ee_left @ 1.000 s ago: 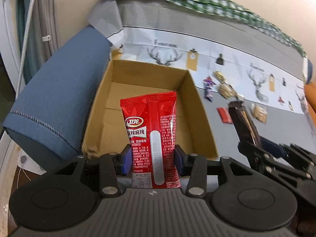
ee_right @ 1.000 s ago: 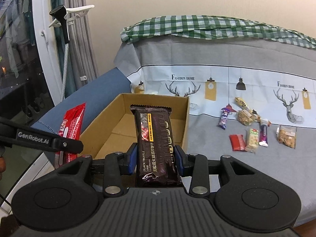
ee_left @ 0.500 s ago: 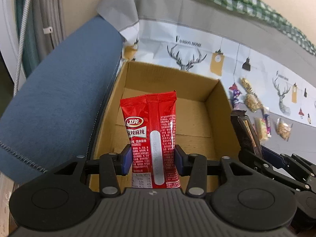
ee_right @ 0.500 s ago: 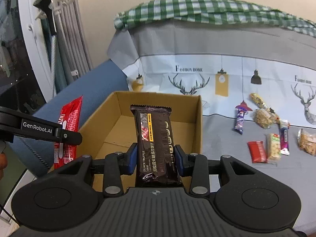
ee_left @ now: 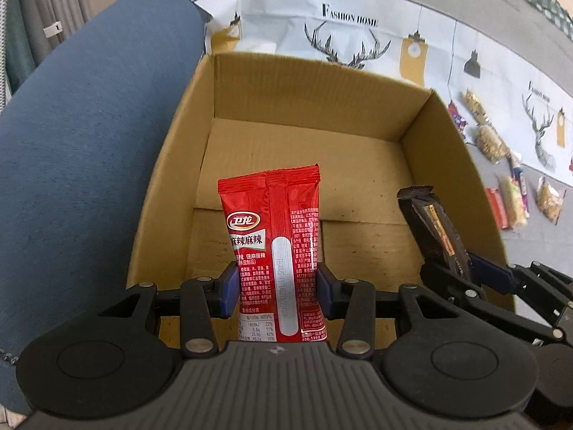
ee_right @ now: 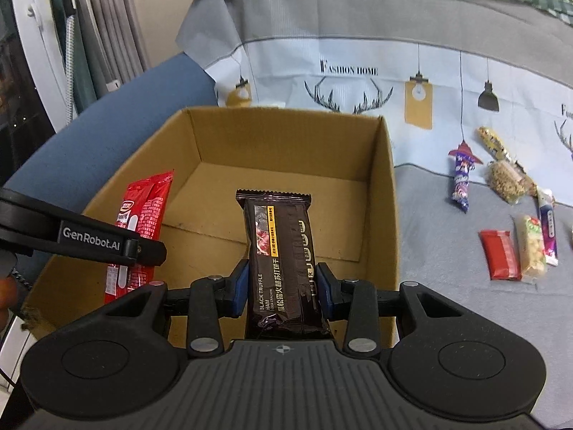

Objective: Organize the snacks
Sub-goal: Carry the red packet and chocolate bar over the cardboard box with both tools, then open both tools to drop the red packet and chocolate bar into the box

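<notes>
Cardboard makes up the one container here, an open-topped brown box (ee_left: 315,150) that sits on a grey printed cover with its left side against a blue cushion (ee_left: 82,136); its floor shows only bare corrugated board with a flap seam across it, and nothing lies on it. The left gripper (ee_left: 275,283) hangs over the near left part of the box, its blue pads pressed on both edges of a red snack packet (ee_left: 274,251) that stands upright between them, clamped in its lower half. That packet is glossy red with a crimped top edge, a white oval logo, white Chinese lettering, a pale vertical strip down the middle and a nutrition table at the bottom. The right gripper (ee_right: 283,286) hangs over the near right part of the box and is closed on a dark snack bar (ee_right: 281,254), also held upright by its long edges. Its wrapper is dark brown to black with a serrated top seal, a small food picture, an orange label and the words "BLACK TRUFFLE HAM" along one side. From the left wrist camera the bar shows tilted just inside the box's right wall. To the right of the box, several more snacks (ee_right: 501,215) lie loose on the cover: a purple twisted packet, clear bags of brownish pieces, a flat red packet and a pale bar, close together.
</notes>
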`<state>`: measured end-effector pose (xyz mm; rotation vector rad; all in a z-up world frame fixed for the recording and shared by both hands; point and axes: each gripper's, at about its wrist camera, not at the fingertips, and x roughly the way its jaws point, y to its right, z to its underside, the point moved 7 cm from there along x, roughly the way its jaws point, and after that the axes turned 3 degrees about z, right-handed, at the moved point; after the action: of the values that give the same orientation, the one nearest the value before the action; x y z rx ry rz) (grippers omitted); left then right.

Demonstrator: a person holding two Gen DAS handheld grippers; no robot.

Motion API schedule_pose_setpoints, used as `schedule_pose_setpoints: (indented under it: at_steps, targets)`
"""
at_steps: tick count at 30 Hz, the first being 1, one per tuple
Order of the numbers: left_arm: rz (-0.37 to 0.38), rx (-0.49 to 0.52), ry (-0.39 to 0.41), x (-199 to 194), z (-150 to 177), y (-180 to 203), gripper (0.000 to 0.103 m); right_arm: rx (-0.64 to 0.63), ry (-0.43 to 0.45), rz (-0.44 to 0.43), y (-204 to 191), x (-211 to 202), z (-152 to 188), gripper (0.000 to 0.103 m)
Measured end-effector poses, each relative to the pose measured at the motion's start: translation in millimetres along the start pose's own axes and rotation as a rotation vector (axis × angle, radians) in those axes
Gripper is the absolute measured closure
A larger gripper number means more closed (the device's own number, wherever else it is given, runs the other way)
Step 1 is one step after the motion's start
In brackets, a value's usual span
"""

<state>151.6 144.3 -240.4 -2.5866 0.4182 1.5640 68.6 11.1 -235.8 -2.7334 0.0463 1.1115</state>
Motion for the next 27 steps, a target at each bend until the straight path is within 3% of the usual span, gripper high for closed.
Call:
schedule_pose_setpoints:
  at_steps: [10, 12, 13, 14, 15, 16, 17, 21, 27]
  targets:
    - [-0.038, 0.029, -0.02, 26.5, -1.8, -3.5, 0.054, 0.031, -0.017, 0.024, 13.4, 23.4, -1.2, 0.063]
    - [-0.057, 0.029, -0.005, 25.1, -5.1, -4.5, 0.037, 0.037, -0.014, 0.024, 14.1, 25.5, -3.2, 0.063]
    - [-0.067, 0.024, 0.008, 20.6, -7.2, -6.2, 0.011, 0.049, -0.012, 0.017, 14.9, 25.5, -4.8, 0.061]
    - [-0.071, 0.02, 0.033, 13.7, -9.7, -7.3, 0.001, 0.07, -0.008, 0.012, 16.6, 24.3, -6.9, 0.051]
    - [-0.07, 0.018, 0.081, 2.8, -11.9, -7.6, 0.0, 0.091, -0.002, 0.011, 18.8, 21.6, -8.8, 0.041]
    - [-0.075, 0.021, 0.113, -7.3, -12.5, -7.7, 0.0, 0.114, 0.011, 0.009, 21.2, 16.5, -11.9, 0.024]
    - [-0.083, 0.025, 0.128, -16.5, -11.3, -7.9, 0.0, 0.13, 0.027, 0.007, 22.9, 10.9, -14.9, 0.018]
    - [-0.087, -0.005, 0.142, -48.5, 11.9, -8.7, 0.0, 0.12, 0.043, -0.016, 20.0, -21.0, -16.8, 0.014]
    - [-0.107, -0.029, 0.124, -99.3, 80.8, -0.1, 0.0, 0.048, 0.023, -0.035, -2.1, -85.3, 17.3, 0.008]
